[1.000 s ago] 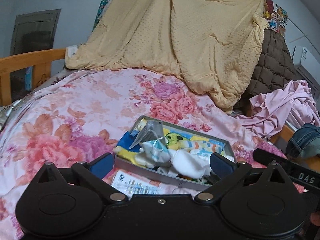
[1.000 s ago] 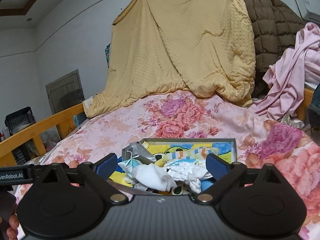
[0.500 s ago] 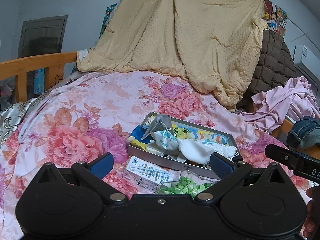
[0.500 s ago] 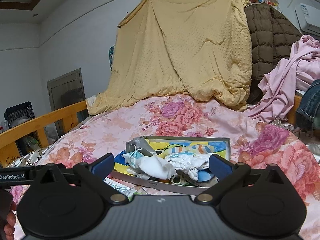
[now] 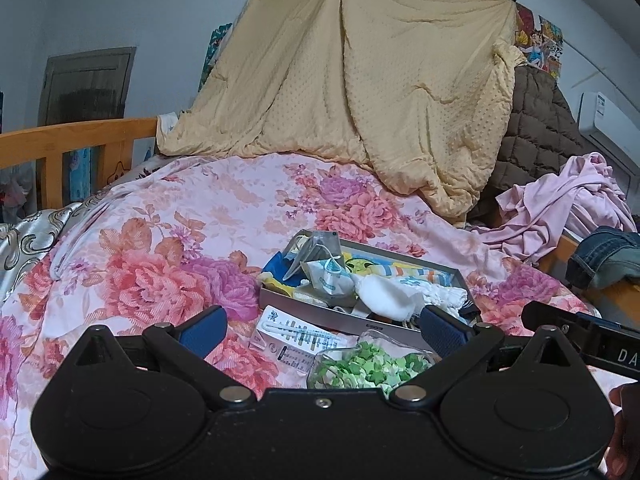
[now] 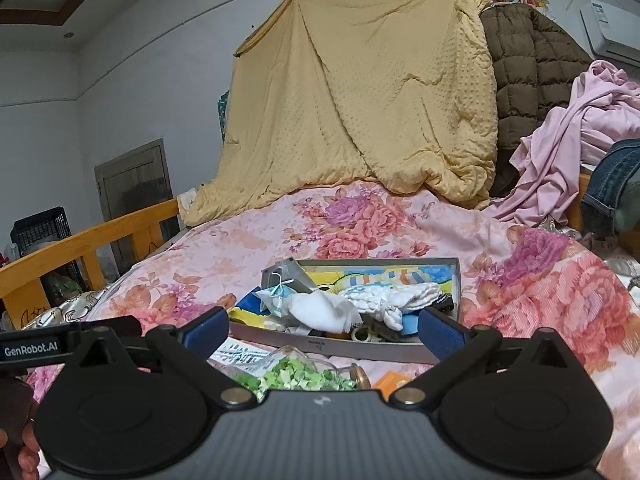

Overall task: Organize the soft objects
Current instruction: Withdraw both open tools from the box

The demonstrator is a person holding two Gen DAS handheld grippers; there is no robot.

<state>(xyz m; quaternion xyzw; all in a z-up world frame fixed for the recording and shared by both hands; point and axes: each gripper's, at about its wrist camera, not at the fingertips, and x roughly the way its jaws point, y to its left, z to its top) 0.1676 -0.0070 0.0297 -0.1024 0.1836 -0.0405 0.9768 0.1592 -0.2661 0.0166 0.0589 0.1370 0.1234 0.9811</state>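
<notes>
A bed spread with a pink floral quilt [image 5: 168, 240] fills both views, and everything else takes its place from the grey tray [image 5: 316, 307] lying near the middle of it. Beyond the tray a yellow blanket [image 5: 352, 92] hangs down to the quilt. Inside the tray, on a cartoon-printed liner, lies a heap of soft things: a white cloth [image 5: 386, 298] toward the near wall, a face mask [image 5: 328, 276] at its left and a white knit bundle [image 6: 394, 294] at its right. Just in front of the tray, on the quilt, sit a printed packet [image 5: 298, 338] and a clear jar of green paper stars [image 5: 366, 364].

The left gripper [image 5: 322, 326] and the right gripper [image 6: 324, 326] are both spread wide with nothing between their fingers. The tray lies straight ahead of each — its long axis runs across the line of the fingers, left to right. In the right wrist view the white cloth sits almost centred between the fingers; in the left it lies off toward the right finger. So the right gripper looks the better lined up for a first pick, though neither is clearly closer.
</notes>
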